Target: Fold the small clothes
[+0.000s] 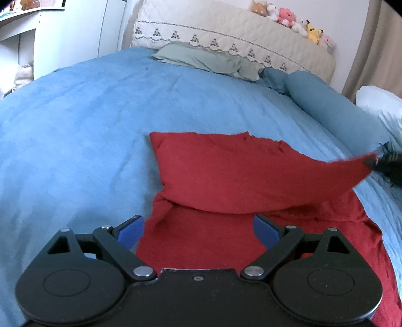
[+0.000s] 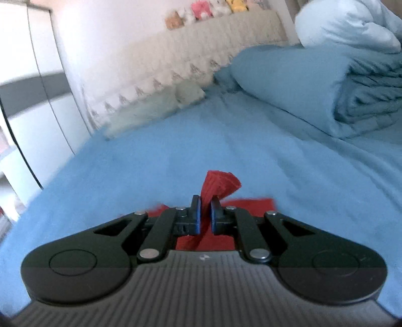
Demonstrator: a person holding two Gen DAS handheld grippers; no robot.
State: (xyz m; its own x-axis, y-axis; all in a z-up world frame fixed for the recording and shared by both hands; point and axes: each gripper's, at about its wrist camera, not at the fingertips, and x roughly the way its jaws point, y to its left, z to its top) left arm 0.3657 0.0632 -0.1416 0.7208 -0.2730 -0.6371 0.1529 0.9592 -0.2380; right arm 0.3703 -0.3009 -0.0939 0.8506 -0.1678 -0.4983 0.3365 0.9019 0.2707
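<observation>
A red cloth [image 1: 226, 176] lies on the blue bedspread [image 1: 75, 125], its far part folded over toward me. My left gripper [image 1: 198, 229] is open, its blue pads [image 1: 130, 231] spread apart just above the near part of the cloth, holding nothing. My right gripper [image 2: 205, 213] is shut on a corner of the red cloth [image 2: 221, 183], which sticks up between its pads. In the left wrist view the right gripper [image 1: 377, 158] shows blurred at the right edge, pulling that corner up and out to the right.
A grey-green pillow [image 1: 201, 59] and a cream headboard cover [image 1: 238, 37] with plush toys [image 1: 291, 17] are at the far end. A folded blue duvet [image 2: 326, 88] and a white quilt [image 2: 346, 22] lie to the right. A white wardrobe [image 2: 37, 100] stands left.
</observation>
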